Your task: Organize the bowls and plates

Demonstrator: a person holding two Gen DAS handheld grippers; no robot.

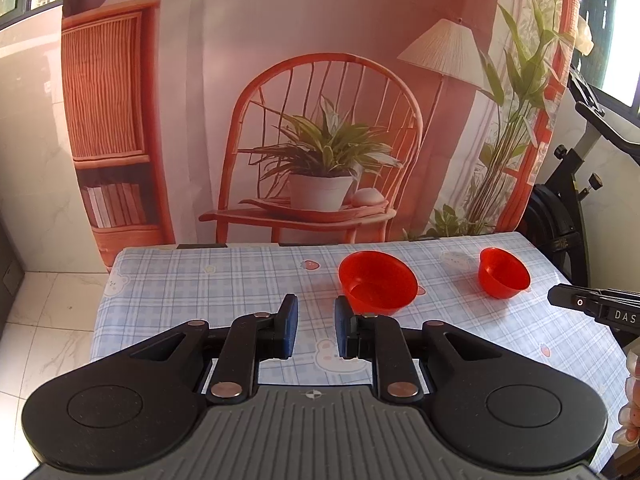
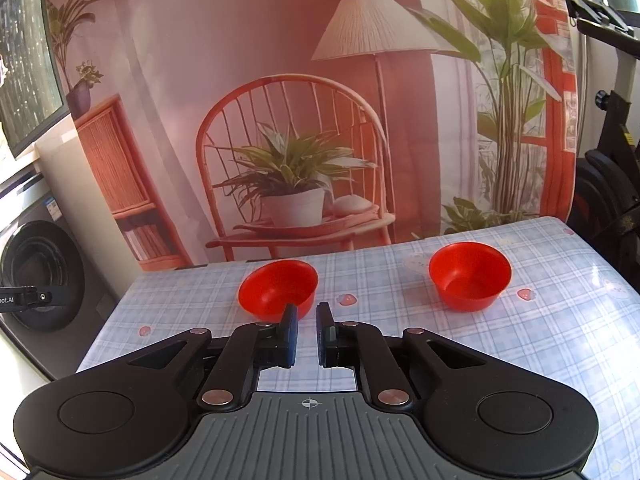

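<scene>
Two red bowls stand upright on a table with a blue checked cloth. In the left wrist view the nearer bowl is just ahead and right of my left gripper, which is open and empty; the second bowl is farther right. In the right wrist view the left bowl sits just beyond my right gripper, whose jaws stand a small gap apart with nothing between them. The right bowl is apart, farther right on the cloth.
A printed backdrop of a chair, plant and lamp hangs behind the table. An exercise bike stands at the right edge. A washing machine is at the left. The right gripper's side shows in the left view.
</scene>
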